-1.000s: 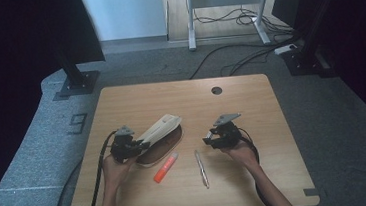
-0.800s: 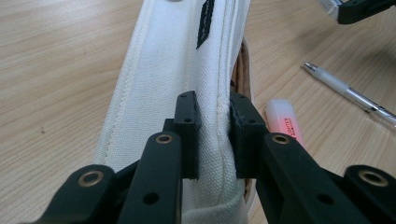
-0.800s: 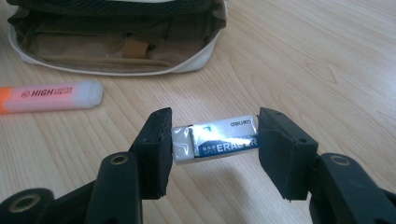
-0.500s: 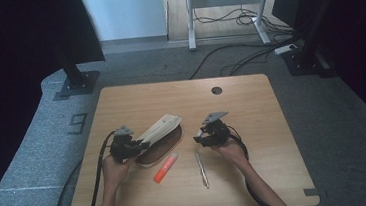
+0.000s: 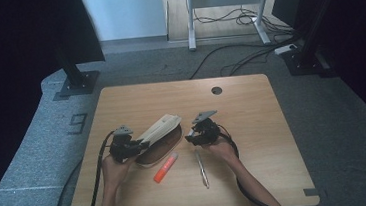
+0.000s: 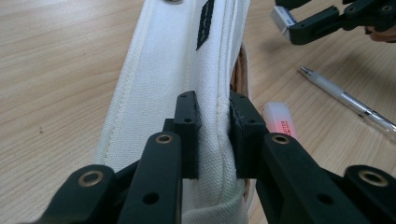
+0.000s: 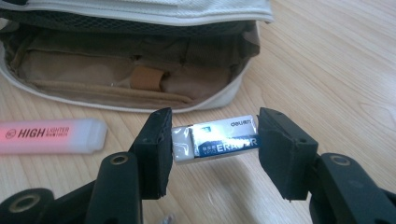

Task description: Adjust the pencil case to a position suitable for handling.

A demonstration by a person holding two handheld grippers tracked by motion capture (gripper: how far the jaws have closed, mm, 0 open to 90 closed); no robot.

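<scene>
The high view looks forward and down from above the person's side of the tabletop (image 5: pixel 251 102), far enough back to take in its whole surface and the floor beyond.

The left gripper view sits very close, looking along the left tongs (image 6: pixel 215 135) down the length of a white pencil case (image 6: pixel 173 60) lid. The right gripper view, also close and low, looks along the right tongs (image 7: pixel 212 149) into the case's open mouth.

All three views share the case, a pink highlighter (image 5: pixel 165 166) beside it and the wood around them. The left gripper view also catches the right tongs farther off, at its top right.
</scene>
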